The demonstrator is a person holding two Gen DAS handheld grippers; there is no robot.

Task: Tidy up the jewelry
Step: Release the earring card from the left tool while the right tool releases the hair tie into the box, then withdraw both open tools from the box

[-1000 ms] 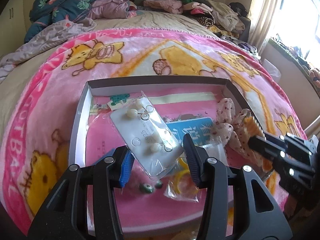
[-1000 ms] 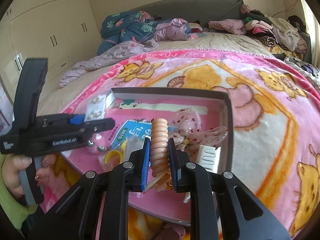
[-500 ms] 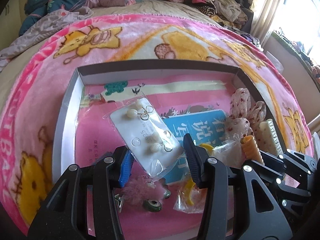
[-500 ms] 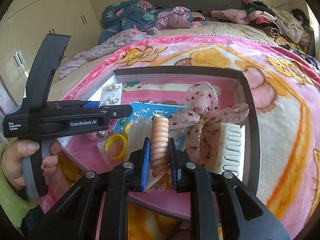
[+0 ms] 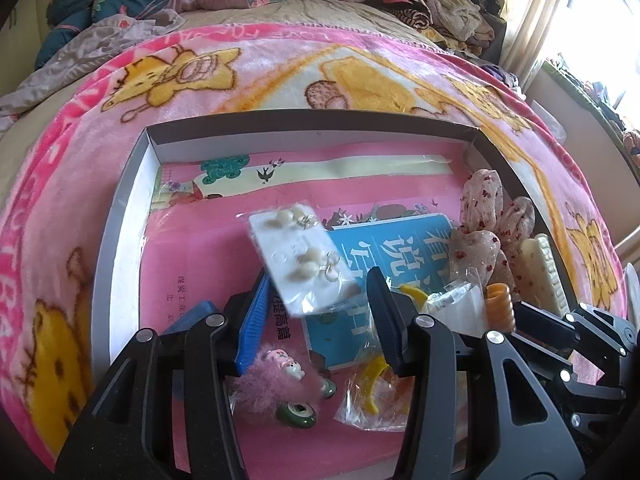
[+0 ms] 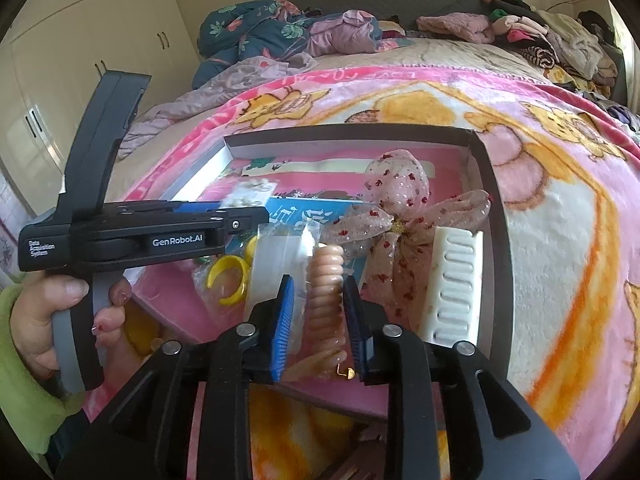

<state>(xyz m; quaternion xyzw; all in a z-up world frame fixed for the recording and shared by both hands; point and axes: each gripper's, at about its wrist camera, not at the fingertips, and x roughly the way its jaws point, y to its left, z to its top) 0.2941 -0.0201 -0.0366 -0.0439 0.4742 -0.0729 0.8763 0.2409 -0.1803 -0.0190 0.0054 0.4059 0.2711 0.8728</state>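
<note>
A pink cartoon blanket (image 5: pixel 280 76) covers the bed (image 6: pixel 460 56). Beyond the blanket's far edge lie a dark floral quilt (image 6: pixel 256 28) and a heap of clothes (image 6: pixel 552 44). Cream wardrobe doors (image 6: pixel 80 64) stand left of the blanket, a curtain (image 5: pixel 536 12) to its right.

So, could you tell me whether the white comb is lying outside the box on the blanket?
No, the white comb lies inside the box, along its right wall beside the dotted fabric bow.
</note>
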